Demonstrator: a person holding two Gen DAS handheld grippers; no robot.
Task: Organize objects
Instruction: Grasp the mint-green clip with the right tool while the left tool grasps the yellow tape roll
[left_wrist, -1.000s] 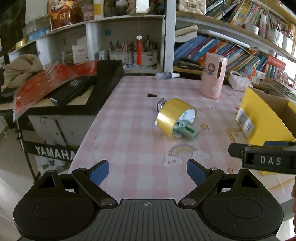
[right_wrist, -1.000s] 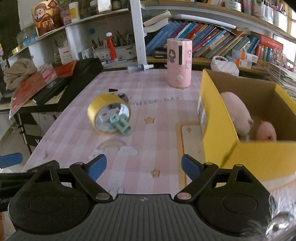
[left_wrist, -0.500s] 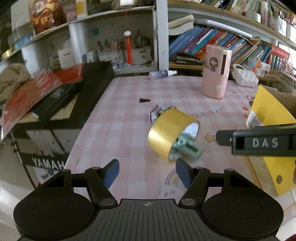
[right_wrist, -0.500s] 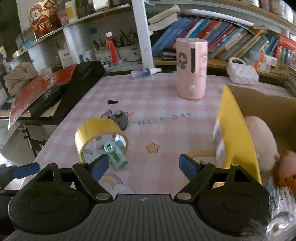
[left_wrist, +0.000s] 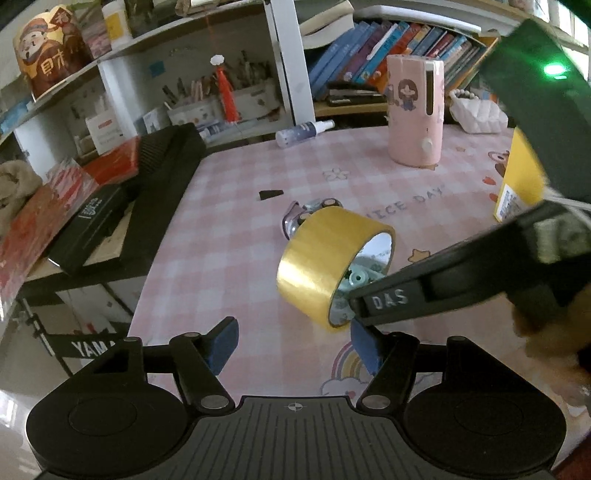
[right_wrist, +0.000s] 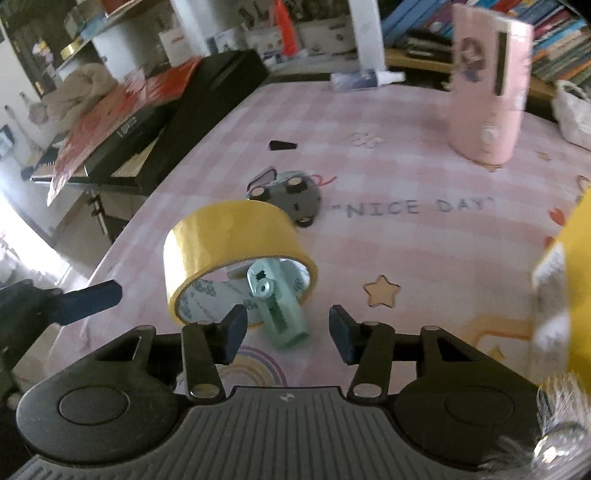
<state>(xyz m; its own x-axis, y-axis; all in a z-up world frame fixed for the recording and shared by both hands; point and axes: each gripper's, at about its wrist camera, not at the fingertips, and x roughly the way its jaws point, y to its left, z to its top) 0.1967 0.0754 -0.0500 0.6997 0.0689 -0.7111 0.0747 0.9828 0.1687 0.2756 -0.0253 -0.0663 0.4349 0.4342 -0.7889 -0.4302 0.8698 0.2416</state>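
Observation:
A yellow tape roll (left_wrist: 325, 258) (right_wrist: 225, 240) stands tilted on the pink checked table, propped on a mint-green plastic gadget (right_wrist: 280, 310) (left_wrist: 356, 278) that pokes out of its core. A small grey toy car (right_wrist: 291, 194) (left_wrist: 308, 212) lies just behind the roll. My right gripper (right_wrist: 288, 328) is low over the gadget's near end, its jaws closing with the gadget between them and a gap on each side. My left gripper (left_wrist: 293, 343) stands open and empty, short of the roll's left side. One right finger (left_wrist: 391, 299) crosses in front of the roll.
A yellow cardboard box (left_wrist: 521, 177) (right_wrist: 576, 277) stands at the right. A pink canister (left_wrist: 413, 110) (right_wrist: 487, 85) and a spray bottle (left_wrist: 303, 131) sit at the back. A black wedge (left_wrist: 271, 194) lies on the cloth. A black case (left_wrist: 162, 177) borders the left edge.
Both grippers have come in closer and lower toward the tape roll. The right jaws have narrowed around the green gadget. The left jaws have narrowed too.

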